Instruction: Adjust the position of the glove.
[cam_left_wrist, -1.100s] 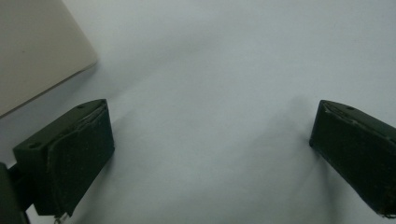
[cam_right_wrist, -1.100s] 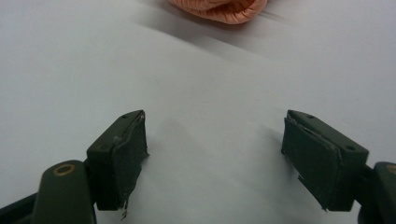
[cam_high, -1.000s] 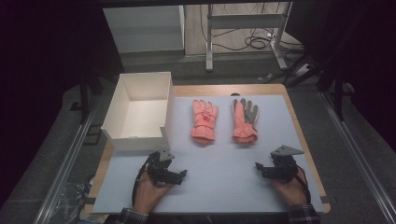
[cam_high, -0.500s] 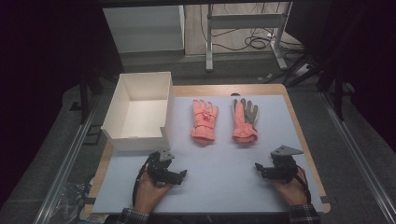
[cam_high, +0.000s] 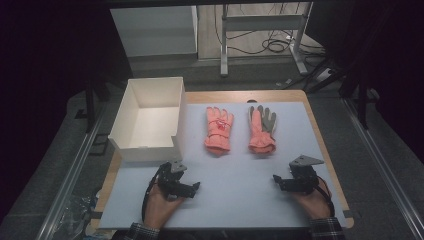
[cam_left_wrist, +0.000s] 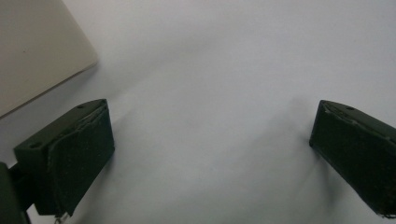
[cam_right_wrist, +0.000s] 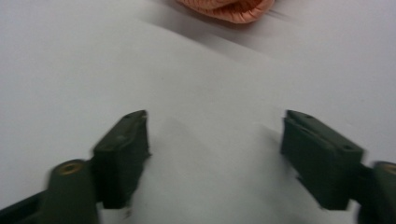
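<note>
From above, both gloves (cam_high: 240, 129) lie beside the box (cam_high: 150, 117), untouched, with the left gripper (cam_high: 192, 187) and right gripper (cam_high: 276, 180) near; each gripper view shows jaws spread, empty, the right's just narrowing slightly, so reaching a glove likely comes next

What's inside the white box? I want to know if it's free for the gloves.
The box shows a bare white floor, nothing visible inside. Its near wall hides a strip of floor just behind it.
</note>
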